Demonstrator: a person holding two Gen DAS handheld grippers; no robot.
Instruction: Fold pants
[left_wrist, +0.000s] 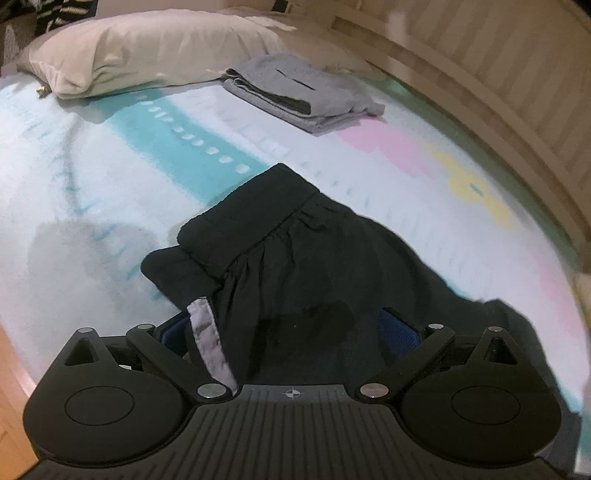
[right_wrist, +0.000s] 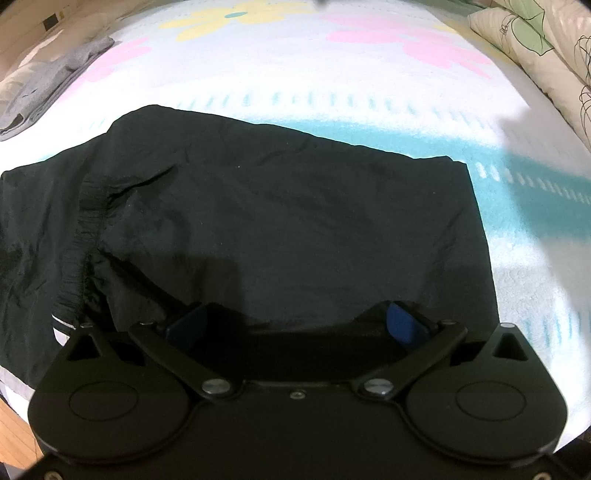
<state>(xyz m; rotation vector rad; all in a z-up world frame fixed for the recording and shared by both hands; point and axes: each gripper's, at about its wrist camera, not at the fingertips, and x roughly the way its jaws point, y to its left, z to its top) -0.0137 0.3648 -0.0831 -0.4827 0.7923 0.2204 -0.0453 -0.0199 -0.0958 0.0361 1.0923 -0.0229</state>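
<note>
Pants (left_wrist: 295, 258) seemingly between both grippers' fingers (right_wrist: 400, 325).

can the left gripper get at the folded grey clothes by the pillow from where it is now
Probably not directly: the left gripper sits wide open low over the black pants, which lie between it and the grey clothes far across the bed.

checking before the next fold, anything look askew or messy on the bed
The black pants are not flat: the elastic waistband sits rumpled and folded over at a slant, and a grey lining piece sticks out near the left hand-held gripper. The folded grey garment by the pillow looks tidy.
</note>
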